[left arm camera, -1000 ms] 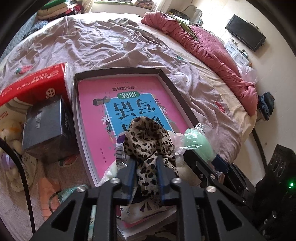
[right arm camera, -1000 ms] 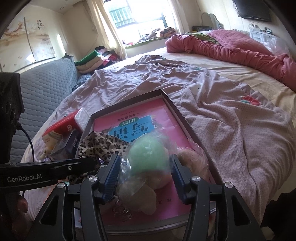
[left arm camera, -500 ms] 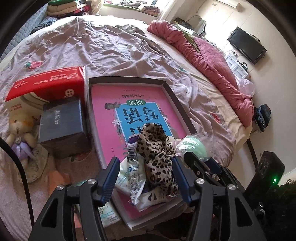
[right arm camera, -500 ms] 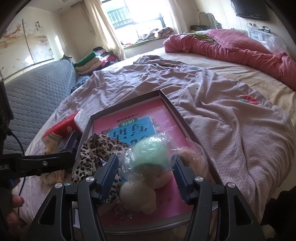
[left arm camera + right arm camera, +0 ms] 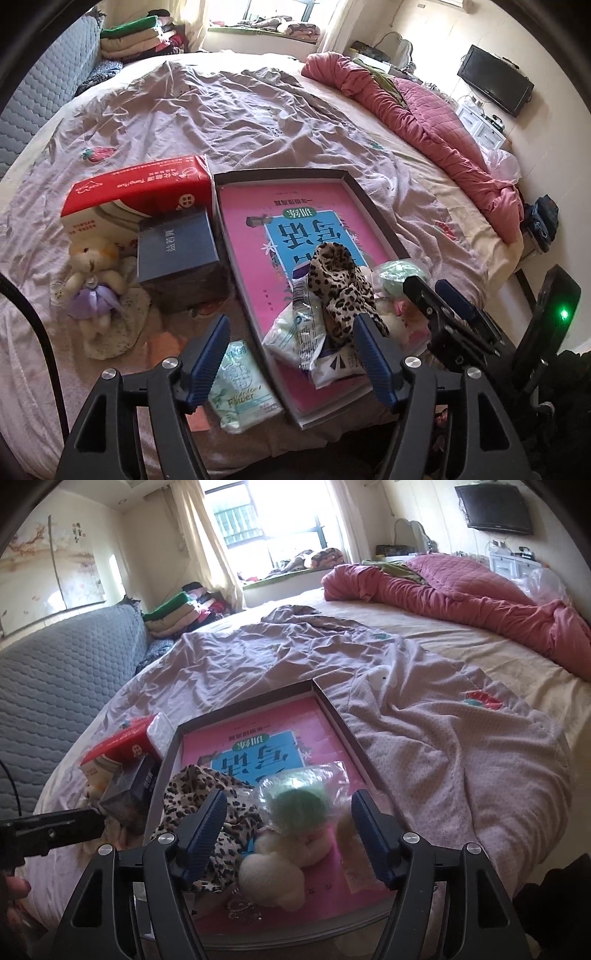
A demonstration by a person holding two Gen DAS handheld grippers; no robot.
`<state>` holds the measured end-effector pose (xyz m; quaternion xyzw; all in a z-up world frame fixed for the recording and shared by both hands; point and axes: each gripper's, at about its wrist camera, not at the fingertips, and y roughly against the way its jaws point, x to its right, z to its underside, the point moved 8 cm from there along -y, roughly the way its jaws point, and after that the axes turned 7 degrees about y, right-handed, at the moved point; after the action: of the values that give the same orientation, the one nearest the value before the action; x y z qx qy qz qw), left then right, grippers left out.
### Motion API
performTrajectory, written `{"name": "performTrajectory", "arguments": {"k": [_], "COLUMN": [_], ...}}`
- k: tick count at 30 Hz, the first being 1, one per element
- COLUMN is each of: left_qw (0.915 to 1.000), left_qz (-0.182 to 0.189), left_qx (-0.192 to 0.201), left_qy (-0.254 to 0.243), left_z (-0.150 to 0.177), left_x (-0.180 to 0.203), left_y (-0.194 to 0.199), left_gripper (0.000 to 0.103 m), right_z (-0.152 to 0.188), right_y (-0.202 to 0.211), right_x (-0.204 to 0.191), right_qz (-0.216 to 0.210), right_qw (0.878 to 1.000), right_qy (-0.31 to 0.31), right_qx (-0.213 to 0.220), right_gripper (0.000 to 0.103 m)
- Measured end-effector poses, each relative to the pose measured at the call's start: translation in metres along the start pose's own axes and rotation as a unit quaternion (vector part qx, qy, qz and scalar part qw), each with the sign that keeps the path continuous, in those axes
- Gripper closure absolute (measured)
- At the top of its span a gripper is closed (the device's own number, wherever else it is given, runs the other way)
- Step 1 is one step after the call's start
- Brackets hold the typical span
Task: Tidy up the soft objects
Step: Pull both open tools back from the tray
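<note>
- Left hand-held gripper [image 5: 291,354]: jaws apart, just opened; leopard-print cloth [image 5: 341,291] lies free in the tray [image 5: 373,206], near end, evidently deposited.
- Right hand-held gripper [image 5: 288,830]: jaws apart, just opened; bagged green puff [image 5: 299,805] rests unclamped between them, beside the cloth.
- Tray sits on the bed [image 5: 221,103], collecting soft items.

Daylight enters from the window [image 5: 273,520] at 12 o'clock, which is overexposed to white glare. The bed [image 5: 424,716] is evenly bright with soft shadows. Both fisheye pictures bend strongly, with dark corners. Focus is sharp.
</note>
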<state>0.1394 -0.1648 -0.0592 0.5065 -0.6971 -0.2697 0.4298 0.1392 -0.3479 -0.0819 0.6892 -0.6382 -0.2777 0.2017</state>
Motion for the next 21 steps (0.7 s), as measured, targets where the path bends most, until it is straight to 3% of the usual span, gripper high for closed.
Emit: {"name": "performTrajectory", "arguments": {"k": [21], "left_qw": [0.9982], "left_qz": [-0.025], "left_qx": [0.053], "left_qy": [0.011], "left_z": [-0.005], "left_x": [-0.036], "left_y": [0.068], "left_gripper": [0.027], "right_z": [-0.035], "right_y": [0.048], "right_x": [-0.056], "right_qz": [-0.005], "right_qw": [0.996], "right_qy": [0.079], "right_qx": [0.047], "right_gripper": [0.025]}}
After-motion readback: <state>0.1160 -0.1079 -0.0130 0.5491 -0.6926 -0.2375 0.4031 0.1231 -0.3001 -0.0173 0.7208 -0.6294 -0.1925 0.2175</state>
